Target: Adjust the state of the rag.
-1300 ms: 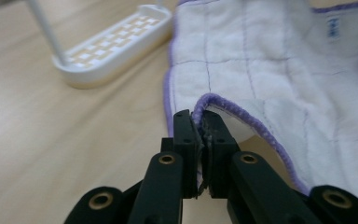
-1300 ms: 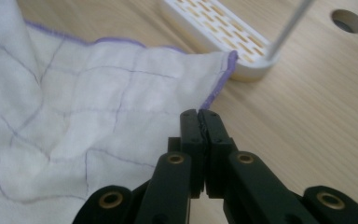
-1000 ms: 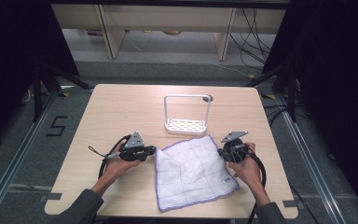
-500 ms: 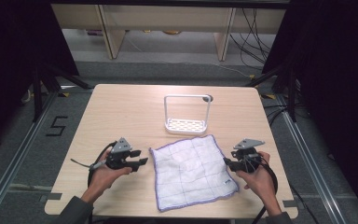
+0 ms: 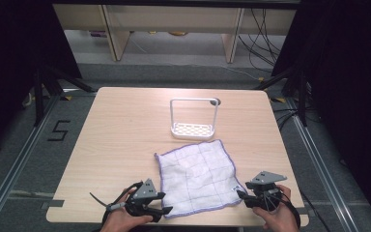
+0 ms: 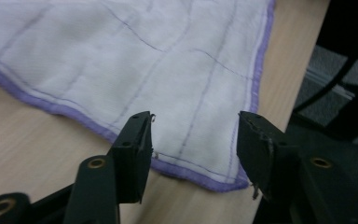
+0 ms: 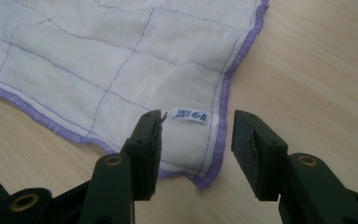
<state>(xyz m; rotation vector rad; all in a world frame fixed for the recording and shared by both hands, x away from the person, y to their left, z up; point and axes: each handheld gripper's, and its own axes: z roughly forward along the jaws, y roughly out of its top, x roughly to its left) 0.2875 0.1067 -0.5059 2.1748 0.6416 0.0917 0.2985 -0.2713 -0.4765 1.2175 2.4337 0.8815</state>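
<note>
A: Room?
B: Dark at sides. Grey floor (image 5: 24, 145) w/ a "5" marking (image 5: 58, 130), metal rails (image 5: 319, 159), black cables (image 5: 263, 29).
A: Furniture?
B: Light wood tabletop (image 5: 125, 125); pale shelving unit (image 5: 174, 19) behind, lit.

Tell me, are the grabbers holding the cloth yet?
No, nothing is held. Both the left gripper and right gripper are open over the cloth's near corners.

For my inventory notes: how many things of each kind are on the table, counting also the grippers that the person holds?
Cloth: 1, the white cloth with purple edging, lying flat
Rack: 1, the white rack behind the cloth
Grippers: 2, the left gripper and the right gripper, each open at a near corner of the cloth
Total: 4
</note>
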